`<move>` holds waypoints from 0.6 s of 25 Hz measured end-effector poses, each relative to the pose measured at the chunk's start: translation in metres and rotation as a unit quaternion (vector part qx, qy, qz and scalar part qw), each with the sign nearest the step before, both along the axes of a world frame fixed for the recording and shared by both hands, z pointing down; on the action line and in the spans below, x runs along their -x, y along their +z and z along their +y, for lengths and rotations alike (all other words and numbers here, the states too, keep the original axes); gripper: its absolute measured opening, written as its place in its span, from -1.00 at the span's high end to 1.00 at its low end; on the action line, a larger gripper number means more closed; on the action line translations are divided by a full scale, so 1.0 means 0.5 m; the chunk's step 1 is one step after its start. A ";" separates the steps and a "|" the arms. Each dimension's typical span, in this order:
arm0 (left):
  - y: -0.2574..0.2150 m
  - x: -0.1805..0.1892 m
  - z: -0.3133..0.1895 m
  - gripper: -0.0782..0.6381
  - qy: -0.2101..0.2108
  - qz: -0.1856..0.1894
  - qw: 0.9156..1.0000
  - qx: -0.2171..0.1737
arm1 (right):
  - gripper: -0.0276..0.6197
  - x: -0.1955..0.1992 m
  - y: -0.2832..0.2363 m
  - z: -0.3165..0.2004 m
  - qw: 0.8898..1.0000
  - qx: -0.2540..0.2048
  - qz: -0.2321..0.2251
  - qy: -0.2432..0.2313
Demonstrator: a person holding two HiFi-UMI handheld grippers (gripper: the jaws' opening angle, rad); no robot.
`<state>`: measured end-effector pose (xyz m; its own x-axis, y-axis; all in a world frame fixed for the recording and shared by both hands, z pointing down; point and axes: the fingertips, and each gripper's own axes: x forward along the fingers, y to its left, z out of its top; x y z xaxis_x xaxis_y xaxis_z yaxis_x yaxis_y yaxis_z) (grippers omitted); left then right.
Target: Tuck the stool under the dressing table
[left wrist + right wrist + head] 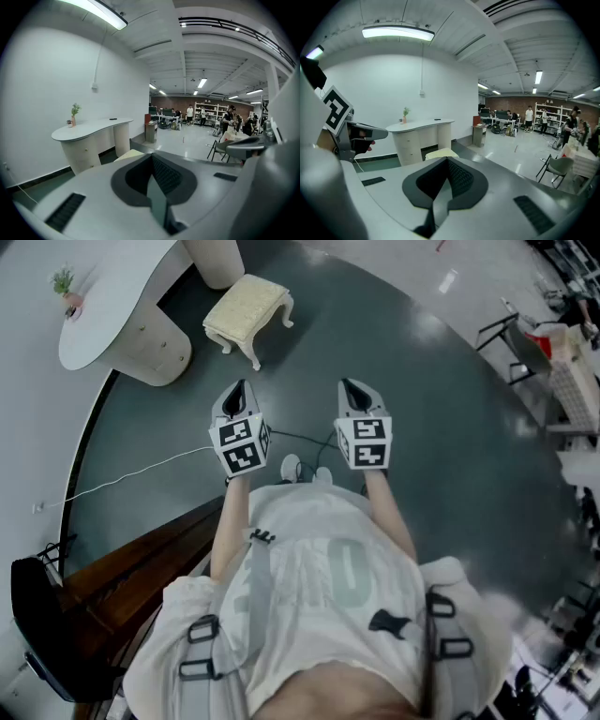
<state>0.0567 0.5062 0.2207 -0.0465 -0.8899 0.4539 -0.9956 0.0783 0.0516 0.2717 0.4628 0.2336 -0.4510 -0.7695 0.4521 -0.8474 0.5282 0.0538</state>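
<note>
The cream cushioned stool (pixel 246 306) stands on the dark floor, out in front of the white kidney-shaped dressing table (pixel 103 296). My left gripper (pixel 236 393) and right gripper (pixel 352 390) are held side by side at waist height, well short of the stool. Both are shut with nothing between the jaws. In the left gripper view the table (pixel 91 129) is ahead to the left, and the stool (pixel 130 153) peeks over the left gripper (pixel 152 159). The right gripper view shows the table (pixel 419 125), the stool (pixel 440 153) and the right gripper (pixel 449 161).
A small potted plant (pixel 66 285) stands on the table. A white cable (pixel 141 470) runs across the floor at the left, beside a dark wooden cabinet (pixel 122 568). A black chair (pixel 506 329) stands at the far right. People and shelves fill the far room.
</note>
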 end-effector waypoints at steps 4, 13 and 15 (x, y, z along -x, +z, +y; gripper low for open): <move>-0.004 0.004 0.008 0.77 -0.009 0.014 1.000 -0.003 | 0.91 -0.003 0.013 0.008 1.000 0.020 -0.023 0.001; -0.007 -0.022 0.020 0.77 -0.025 0.015 0.999 -0.013 | 0.91 -0.039 0.018 -0.002 0.998 0.029 -0.056 0.007; -0.001 -0.039 0.024 0.77 -0.029 0.017 0.999 -0.013 | 0.91 -0.059 0.023 -0.004 0.998 0.033 -0.059 0.010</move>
<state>0.0760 0.5184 0.2203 -0.0820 -0.8976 0.4331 -0.9871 0.1331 0.0889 0.3011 0.4608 0.2452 -0.4888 -0.7489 0.4475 -0.8561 0.5104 -0.0809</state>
